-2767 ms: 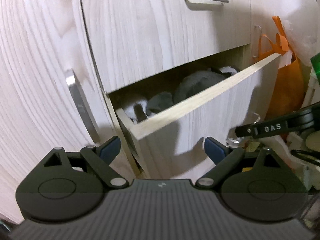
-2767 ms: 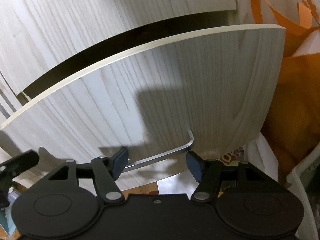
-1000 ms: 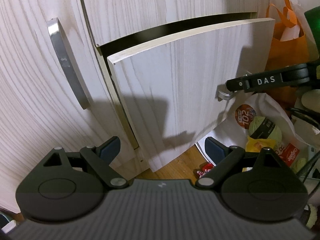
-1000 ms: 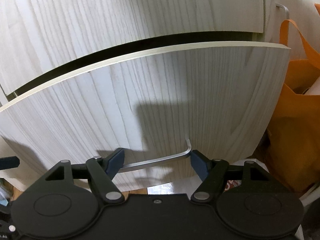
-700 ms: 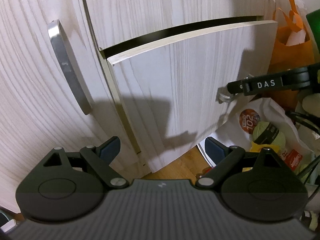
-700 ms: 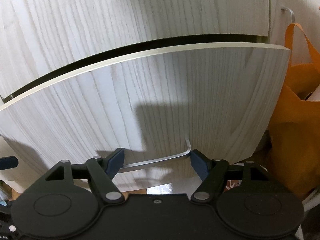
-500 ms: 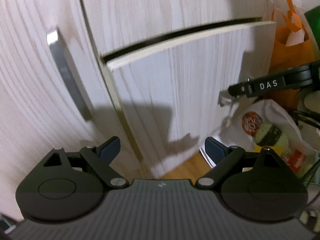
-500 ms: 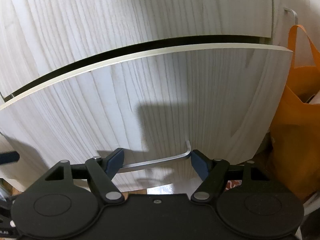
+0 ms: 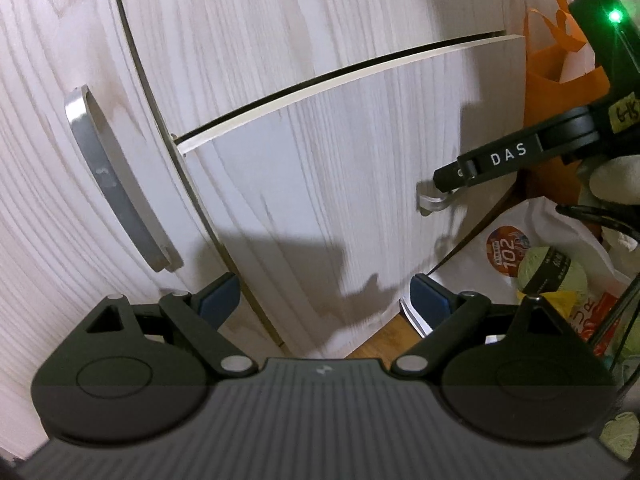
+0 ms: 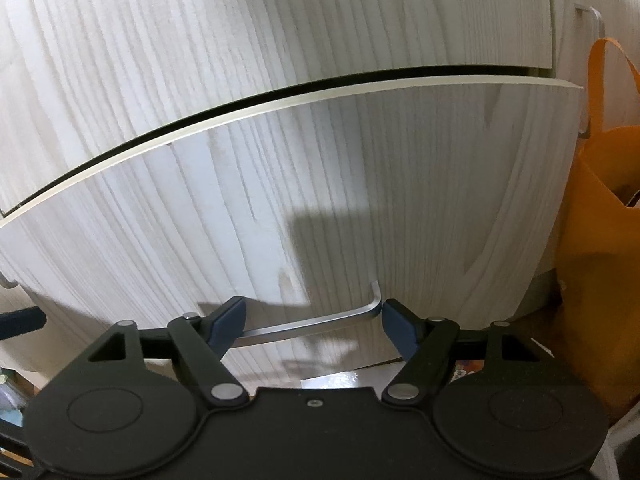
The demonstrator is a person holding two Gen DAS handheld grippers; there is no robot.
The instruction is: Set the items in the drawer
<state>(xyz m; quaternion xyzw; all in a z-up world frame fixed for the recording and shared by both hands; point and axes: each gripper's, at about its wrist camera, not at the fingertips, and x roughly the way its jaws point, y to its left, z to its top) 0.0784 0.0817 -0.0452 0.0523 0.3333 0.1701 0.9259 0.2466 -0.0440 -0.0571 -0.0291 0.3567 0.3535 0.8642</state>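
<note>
Right wrist view: right tongs (image 10: pixel 312 322) spread around the pale wood-grain drawer (image 10: pixel 320 184)'s bent metal handle (image 10: pixel 320 326); drawer barely ajar, contents hidden. Left tongs (image 9: pixel 324 294) spread, empty, orange fabric bag (image 9: pixel 560 80) beyond them.

Left claw (image 9: pixel 325 295) spread, right claw (image 10: pixel 313 324) spread

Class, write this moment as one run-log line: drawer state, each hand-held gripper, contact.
drawer: nearly shut, thin gap | right hand-held gripper: open, at drawer handle | left hand-held gripper: open, empty, apart from drawer
</note>
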